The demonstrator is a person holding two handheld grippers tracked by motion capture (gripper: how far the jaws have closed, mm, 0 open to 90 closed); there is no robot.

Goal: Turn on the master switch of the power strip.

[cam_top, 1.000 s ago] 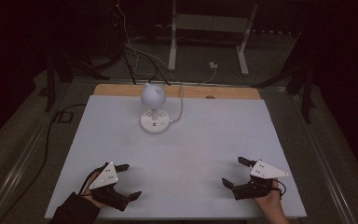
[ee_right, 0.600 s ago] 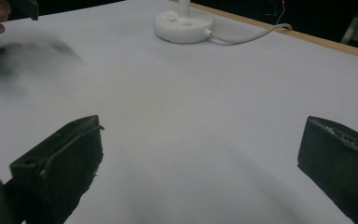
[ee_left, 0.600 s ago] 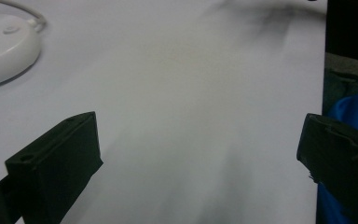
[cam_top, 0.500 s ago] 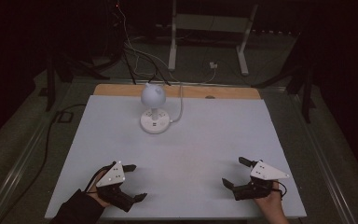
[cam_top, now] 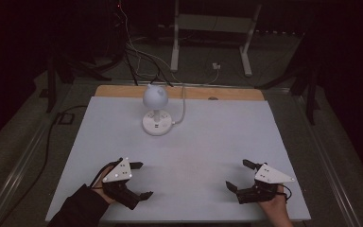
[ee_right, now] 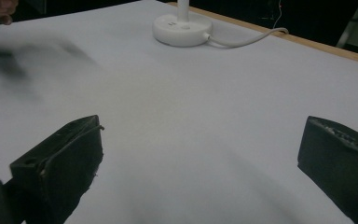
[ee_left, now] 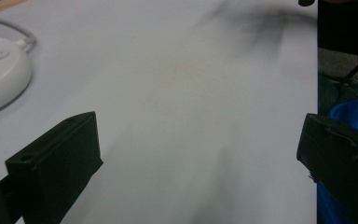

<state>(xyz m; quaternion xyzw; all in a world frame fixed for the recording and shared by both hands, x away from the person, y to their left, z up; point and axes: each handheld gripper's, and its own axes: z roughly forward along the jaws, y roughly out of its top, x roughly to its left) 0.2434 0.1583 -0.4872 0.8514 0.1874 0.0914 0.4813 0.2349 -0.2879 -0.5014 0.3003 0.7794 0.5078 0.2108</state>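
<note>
A white desk lamp with a round head stands on its disc base at the back middle of the white table. My left gripper is held low near the front left, open, with nothing between its jaws. Near the front right, my right gripper is likewise open and holds nothing. The left gripper view looks past the left gripper across bare table, with the lamp base at far left. In the right gripper view the lamp base lies far ahead of the right gripper.
The lamp's white cable runs from the base over the table's wooden back edge. A metal stand and loose cables are on the floor behind. Something blue lies beyond the table's edge in the left gripper view.
My left gripper has shifted a little to the right and turned so that its jaws point more toward the table's middle. The right gripper and the lamp have stayed put.
</note>
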